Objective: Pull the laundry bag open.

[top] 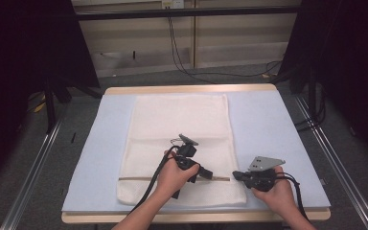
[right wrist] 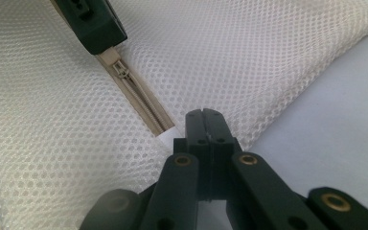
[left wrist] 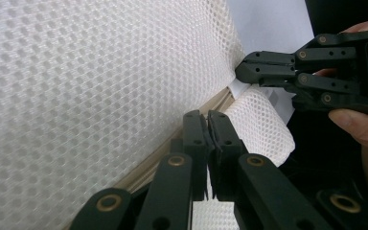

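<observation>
Both hands sit low in frame: right hand-held gripper (top: 235, 175) pinches the mesh bag's (top: 179, 120) corner taut while left hand-held gripper (top: 207, 175) clamps its zipper (right wrist: 136, 93) pull.

A pale blue mat (top: 273, 129) covers a light wooden surface (top: 191, 89), its bare front and back edges showing beyond the sheet. Grey carpeted floor (top: 76, 120) surrounds the surface, with silver metal rails (top: 33, 163) running along it on the left and another rail (top: 338, 163) on the right. Black curtains (top: 24, 43) hang at both sides, black stand legs (top: 52, 96) planted beneath the left one. Behind, beige wall panels (top: 220, 33) sit under a black horizontal bar (top: 187, 13), and black cables (top: 182, 62) drop from a wall socket (top: 171, 4) to trail across the floor.
</observation>
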`<state>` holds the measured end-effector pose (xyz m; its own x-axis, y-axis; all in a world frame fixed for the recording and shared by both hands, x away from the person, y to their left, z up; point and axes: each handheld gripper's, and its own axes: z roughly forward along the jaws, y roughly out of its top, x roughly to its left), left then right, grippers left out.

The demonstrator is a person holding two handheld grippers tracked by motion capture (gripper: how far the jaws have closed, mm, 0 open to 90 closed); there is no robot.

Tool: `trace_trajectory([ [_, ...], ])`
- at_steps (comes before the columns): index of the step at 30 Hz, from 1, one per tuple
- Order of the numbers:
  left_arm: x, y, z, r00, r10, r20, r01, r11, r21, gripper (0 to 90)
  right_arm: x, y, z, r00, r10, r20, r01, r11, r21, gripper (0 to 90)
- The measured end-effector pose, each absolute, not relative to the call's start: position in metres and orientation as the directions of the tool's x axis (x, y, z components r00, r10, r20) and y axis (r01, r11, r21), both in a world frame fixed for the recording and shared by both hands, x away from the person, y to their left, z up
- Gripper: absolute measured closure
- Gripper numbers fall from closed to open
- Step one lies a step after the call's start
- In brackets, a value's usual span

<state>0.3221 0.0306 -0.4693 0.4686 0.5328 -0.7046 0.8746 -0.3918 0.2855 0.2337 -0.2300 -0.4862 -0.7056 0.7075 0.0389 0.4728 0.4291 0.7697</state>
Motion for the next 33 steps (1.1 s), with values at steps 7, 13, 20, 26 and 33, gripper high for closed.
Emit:
trace_trajectory([
  [7, 0.321, 0.037, -0.467, 0.459, 0.543, -0.703, 0.882, -0.378, 0.283, 87.4, 0.233, -0.23, -0.486, -0.703, 0.71, 0.037, 0.471, 0.426, 0.772, 90.0],
  [13, 0.322, 0.043, -0.468, 0.442, 0.534, -0.72, 0.889, -0.367, 0.274, 87.4, 0.233, -0.23, -0.486, -0.693, 0.719, 0.053, 0.488, 0.414, 0.768, 90.0],
  [20, 0.322, 0.053, -0.467, 0.432, 0.535, -0.726, 0.895, -0.354, 0.271, 87.4, 0.233, -0.23, -0.486, -0.691, 0.72, 0.054, 0.49, 0.412, 0.768, 90.0],
  [26, 0.32, 0.058, -0.465, 0.443, 0.548, -0.71, 0.892, -0.352, 0.284, 87.4, 0.234, -0.231, -0.487, -0.696, 0.715, 0.067, 0.492, 0.406, 0.77, 90.0],
  [33, 0.32, 0.063, -0.463, 0.433, 0.542, -0.72, 0.896, -0.347, 0.277, 87.4, 0.235, -0.232, -0.487, -0.693, 0.717, 0.074, 0.498, 0.401, 0.769, 90.0],
])
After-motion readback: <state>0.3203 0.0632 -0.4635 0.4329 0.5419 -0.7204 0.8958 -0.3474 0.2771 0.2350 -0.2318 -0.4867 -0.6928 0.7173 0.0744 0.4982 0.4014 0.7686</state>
